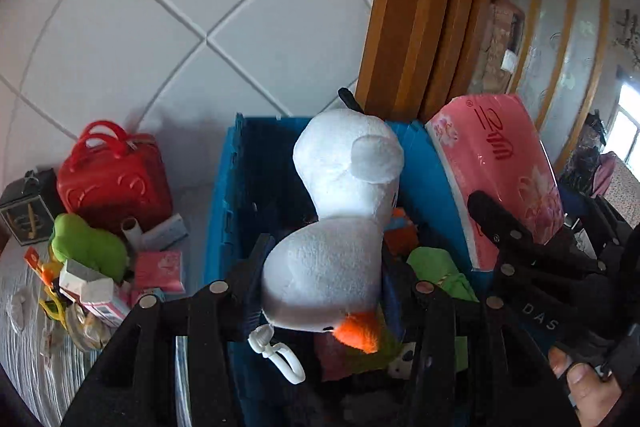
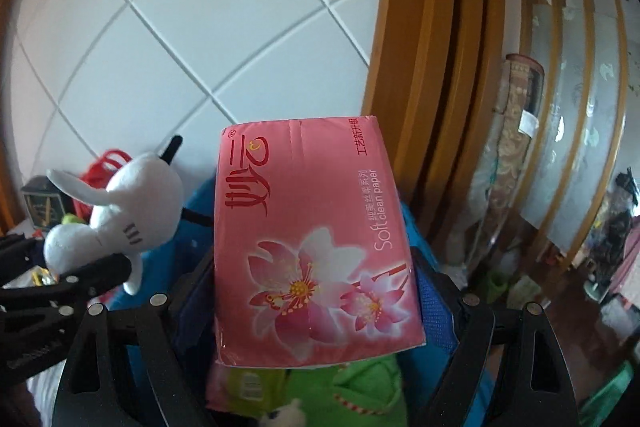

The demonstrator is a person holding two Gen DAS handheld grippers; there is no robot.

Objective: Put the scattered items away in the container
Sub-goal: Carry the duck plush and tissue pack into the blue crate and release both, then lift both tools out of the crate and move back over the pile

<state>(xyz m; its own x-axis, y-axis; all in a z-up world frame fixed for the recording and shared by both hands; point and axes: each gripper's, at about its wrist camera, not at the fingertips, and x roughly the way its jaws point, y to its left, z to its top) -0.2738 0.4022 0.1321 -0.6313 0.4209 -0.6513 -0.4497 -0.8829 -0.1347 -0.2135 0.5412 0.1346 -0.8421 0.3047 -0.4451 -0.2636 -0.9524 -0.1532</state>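
Clamped in the left gripper (image 1: 320,291): a white plush toy (image 1: 340,211), held above the blue crate (image 1: 224,211). Pinched wide in the right gripper (image 2: 316,291): a pink tissue pack (image 2: 312,239), also over the crate (already partly filled). Still scattered beside it: red case (image 1: 112,179), green plush (image 1: 88,247). Risk: both loads crowding together, snagging the toy's clip, spilling outside on release.

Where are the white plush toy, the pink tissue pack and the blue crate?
white plush toy (image 1: 328,267): left wrist view, its body.
pink tissue pack (image 2: 316,247): right wrist view, printed front.
blue crate (image 1: 224,211): left wrist view, left wall.
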